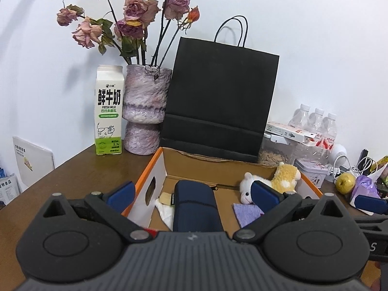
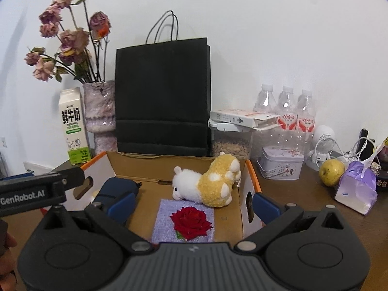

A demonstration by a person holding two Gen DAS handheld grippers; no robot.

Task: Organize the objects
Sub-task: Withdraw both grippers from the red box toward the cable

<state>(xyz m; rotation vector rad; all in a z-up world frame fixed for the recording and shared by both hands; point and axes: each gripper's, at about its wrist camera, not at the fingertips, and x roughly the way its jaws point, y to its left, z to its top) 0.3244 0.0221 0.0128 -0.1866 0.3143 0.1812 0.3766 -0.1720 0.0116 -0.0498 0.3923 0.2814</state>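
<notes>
1. Now the left tool (image 1: pixel 192 195) is wide apart and holds nothing; it hangs above the near edge of the cardboard box (image 1: pixel 198 163), and its blue fingers (image 1: pixel 121 192) stand on both sides of the dark blue pouch (image 1: pixel 195 206).
2. Also the right tool (image 2: pixel 192 205) is wide apart and holds nothing; it hangs over the right half of the same box.
3. Inside the box, the pouch lies at the left, with a white cloth (image 1: pixel 163 209) just beside it.
4. At the right, a purple cloth (image 2: pixel 184 220) lies flat, and a red rose (image 2: pixel 191 222) rests on top of it.
5. Behind the purple cloth, a plush sheep (image 2: pixel 207 185), white and yellow, lies on its side against the right wall of the box.
6. The box stands on the brown desk (image 1: pixel 80 179).
7. Behind it stand a black paper bag (image 1: pixel 218 97), a vase of dried roses (image 1: pixel 144 109) and a milk carton (image 1: pixel 109 111).
8. To the right of the box there are water bottles (image 2: pixel 287 108), a tin (image 2: pixel 280 166) and a yellow apple (image 2: pixel 331 172).
</notes>
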